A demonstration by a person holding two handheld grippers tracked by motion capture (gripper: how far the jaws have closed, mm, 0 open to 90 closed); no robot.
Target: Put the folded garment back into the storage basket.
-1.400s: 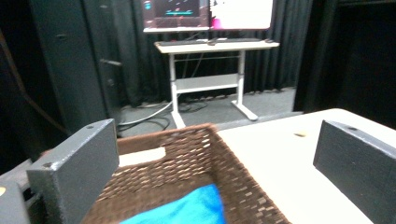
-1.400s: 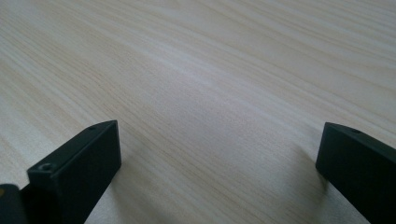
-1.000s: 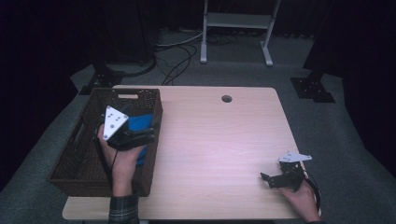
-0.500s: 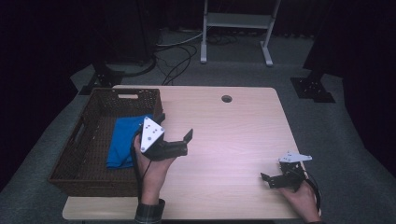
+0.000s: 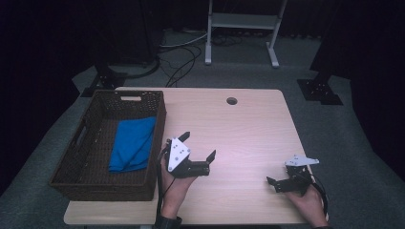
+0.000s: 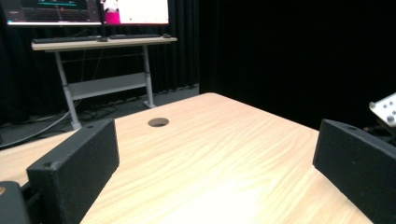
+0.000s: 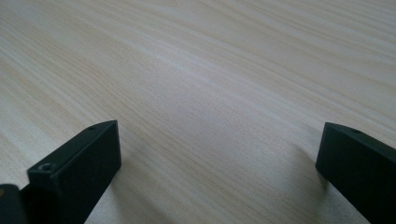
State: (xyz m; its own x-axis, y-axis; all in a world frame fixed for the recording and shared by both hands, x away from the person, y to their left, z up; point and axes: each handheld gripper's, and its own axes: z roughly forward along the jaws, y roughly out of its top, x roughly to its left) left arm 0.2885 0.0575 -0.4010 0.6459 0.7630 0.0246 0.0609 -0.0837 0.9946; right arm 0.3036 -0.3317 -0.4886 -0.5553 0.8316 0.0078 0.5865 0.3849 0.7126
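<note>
A folded blue cloth [image 5: 133,143] lies inside the dark wicker basket [image 5: 63,168] at the table's left. My left gripper [image 5: 197,146] hovers open over the bare wood just right of the basket, with nothing between its jaws. In the left gripper view the left gripper [image 6: 217,144] has its jaws spread wide, looking across the table toward a round cable hole [image 6: 158,122]. My right gripper [image 5: 278,178] rests low near the front right corner, also open and empty. In the right gripper view the right gripper [image 7: 219,144] has bare tabletop between its jaws.
The light wooden table [image 5: 248,129] has a cable hole [image 5: 232,101] near its far edge. A white metal stand [image 5: 241,21] and cables are on the floor behind. A desk with monitors [image 6: 98,42] is seen beyond the table.
My left gripper has come out of the basket and moved right over the table, leaving the blue cloth lying in the basket. The right gripper has stayed put.
</note>
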